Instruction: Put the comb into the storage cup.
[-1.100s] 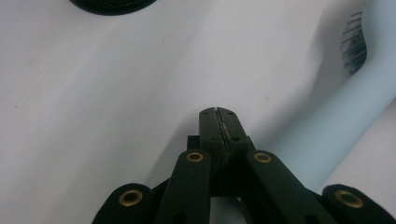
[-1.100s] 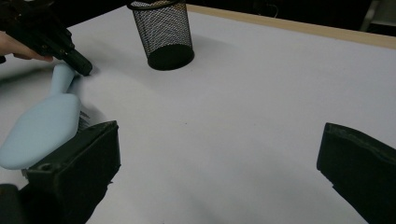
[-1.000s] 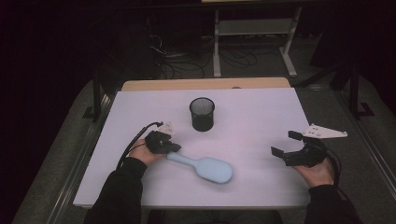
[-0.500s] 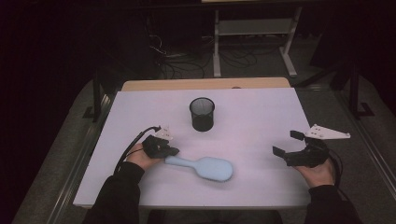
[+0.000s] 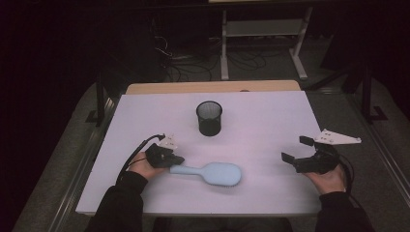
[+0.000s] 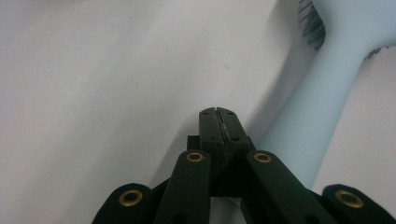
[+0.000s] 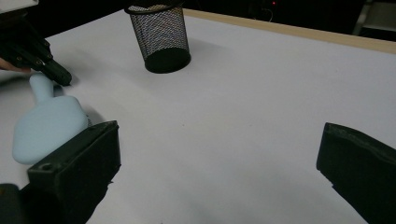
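Note:
A light blue hairbrush [image 5: 217,173] lies flat on the white table top [image 5: 270,121], handle pointing left. My left gripper [image 5: 178,160] is shut with nothing between its jaws, its tip right beside the end of the handle. In the left gripper view the closed jaws [image 6: 218,112] rest against the table with the hairbrush handle [image 6: 322,107] just to their right. My right gripper [image 5: 296,149] hovers open at the right side of the table, nothing in it. The right gripper view [image 7: 219,135] looks across at the hairbrush [image 7: 46,121] and the left gripper [image 7: 58,74].
A black mesh pencil cup [image 5: 209,117] stands upright at the table's middle rear, also in the right gripper view [image 7: 161,39]. A wooden edge [image 5: 212,87] runs along the back. Cables and a metal stand [image 5: 261,34] sit on the dark floor beyond.
My left gripper has shifted slightly toward the near edge, and the hairbrush's handle end has come down with it, so the brush lies more level. The right gripper has barely moved.

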A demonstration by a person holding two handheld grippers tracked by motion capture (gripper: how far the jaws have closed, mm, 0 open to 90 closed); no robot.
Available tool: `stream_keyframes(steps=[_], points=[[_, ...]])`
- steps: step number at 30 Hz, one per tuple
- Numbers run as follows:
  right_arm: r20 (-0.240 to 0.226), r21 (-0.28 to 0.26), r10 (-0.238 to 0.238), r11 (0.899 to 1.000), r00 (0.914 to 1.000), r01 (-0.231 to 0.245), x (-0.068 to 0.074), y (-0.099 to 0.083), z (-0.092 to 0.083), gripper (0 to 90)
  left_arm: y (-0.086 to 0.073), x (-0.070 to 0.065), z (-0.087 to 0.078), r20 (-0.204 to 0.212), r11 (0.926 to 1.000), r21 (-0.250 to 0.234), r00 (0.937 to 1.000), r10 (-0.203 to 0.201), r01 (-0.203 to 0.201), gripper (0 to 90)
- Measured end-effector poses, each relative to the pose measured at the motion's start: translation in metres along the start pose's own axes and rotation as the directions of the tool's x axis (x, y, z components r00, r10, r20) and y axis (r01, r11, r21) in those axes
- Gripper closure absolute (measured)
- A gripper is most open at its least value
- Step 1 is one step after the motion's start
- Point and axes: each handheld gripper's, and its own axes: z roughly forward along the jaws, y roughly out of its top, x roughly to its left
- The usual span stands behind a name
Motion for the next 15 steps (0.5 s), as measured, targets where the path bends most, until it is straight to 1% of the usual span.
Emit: stream_keyframes(steps=[9,12,15], points=[[-0.003,0.001,0.001,1.000,1.0000,-0.001,0.000,0.000,0.000,0.0,-0.003,-0.006,-0.003,0.004,1.0000,0.001,1.0000,0.009,-0.009,90.0],[-0.003,0.002,0.002,1.000,1.0000,-0.002,0.000,0.000,0.000,0.0,-0.002,-0.010,-0.004,0.002,0.9998,-0.001,0.9998,0.022,-0.022,90.0],[-0.003,0.002,0.002,1.000,1.0000,-0.002,0.000,0.000,0.000,0.0,-0.002,-0.011,-0.005,0.003,0.9997,-0.001,0.9997,0.026,-0.026,90.0]])
